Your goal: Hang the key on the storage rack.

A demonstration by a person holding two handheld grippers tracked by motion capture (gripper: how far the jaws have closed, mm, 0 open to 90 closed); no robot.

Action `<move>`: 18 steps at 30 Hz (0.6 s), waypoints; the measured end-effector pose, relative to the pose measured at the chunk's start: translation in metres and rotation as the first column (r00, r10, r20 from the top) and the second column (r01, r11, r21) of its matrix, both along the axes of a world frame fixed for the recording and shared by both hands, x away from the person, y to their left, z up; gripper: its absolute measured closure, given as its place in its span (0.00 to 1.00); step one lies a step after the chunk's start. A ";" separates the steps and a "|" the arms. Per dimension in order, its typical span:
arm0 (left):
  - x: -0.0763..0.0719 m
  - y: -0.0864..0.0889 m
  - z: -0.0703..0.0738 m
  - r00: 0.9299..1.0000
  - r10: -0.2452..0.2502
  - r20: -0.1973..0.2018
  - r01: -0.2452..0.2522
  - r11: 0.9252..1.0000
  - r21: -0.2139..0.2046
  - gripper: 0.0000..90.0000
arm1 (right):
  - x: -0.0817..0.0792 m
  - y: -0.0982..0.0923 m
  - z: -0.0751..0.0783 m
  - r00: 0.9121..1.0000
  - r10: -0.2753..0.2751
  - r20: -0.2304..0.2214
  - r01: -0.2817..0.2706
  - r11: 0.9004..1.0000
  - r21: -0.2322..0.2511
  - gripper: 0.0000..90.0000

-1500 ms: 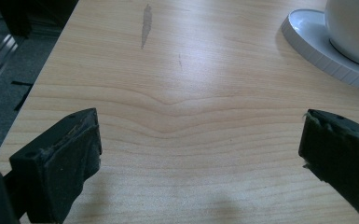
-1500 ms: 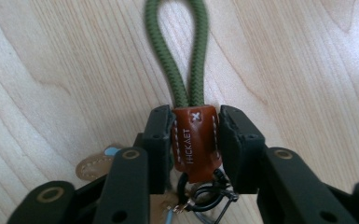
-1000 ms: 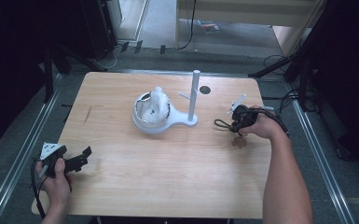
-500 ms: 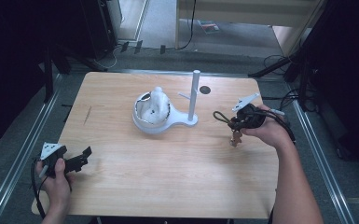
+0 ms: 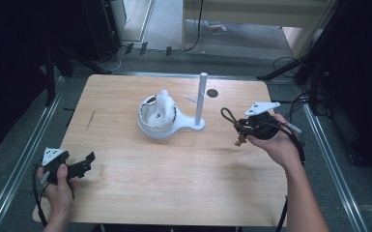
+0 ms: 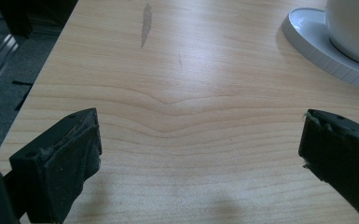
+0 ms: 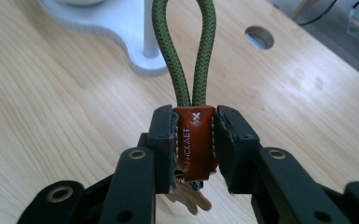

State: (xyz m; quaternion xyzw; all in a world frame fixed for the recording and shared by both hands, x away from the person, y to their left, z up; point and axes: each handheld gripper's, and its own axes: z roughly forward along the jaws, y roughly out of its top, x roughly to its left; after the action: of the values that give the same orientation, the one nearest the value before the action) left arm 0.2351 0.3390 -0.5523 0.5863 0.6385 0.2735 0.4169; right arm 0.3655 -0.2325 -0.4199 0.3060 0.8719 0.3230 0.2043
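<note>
Wooden table, white stand centre; right gripper clamped on keychain's leather tab; left gripper gaping wide, empty.

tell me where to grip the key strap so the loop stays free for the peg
Grip the brown leather tab below the green cord loop, squeezing its flat faces from both sides, as the right claw does. That leaves the loop open, pointing toward the white stand's post.

Light wooden table, grey floor around it, black cables, dark surroundings
</note>
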 end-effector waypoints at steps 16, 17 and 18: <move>0.000 0.000 0.000 1.000 0.000 0.000 0.000 1.000 -0.001 0.00 | -0.037 0.014 0.012 0.979 -0.176 0.101 0.154 0.969 0.195 0.78; 0.000 0.000 0.000 1.000 0.001 0.000 -0.001 1.000 -0.001 0.00 | -0.039 0.014 0.013 0.977 -0.183 0.106 0.159 0.966 0.205 0.78; 0.000 0.000 0.000 1.000 0.000 0.000 0.000 1.000 0.000 0.00 | -0.040 0.015 0.013 0.975 -0.193 0.112 0.165 0.961 0.221 0.78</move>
State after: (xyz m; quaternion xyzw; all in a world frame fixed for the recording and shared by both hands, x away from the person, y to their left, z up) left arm 0.2352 0.3389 -0.5524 0.5862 0.6386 0.2736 0.4168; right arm 0.3252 -0.2171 -0.4066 0.3813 0.7861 0.4132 0.2568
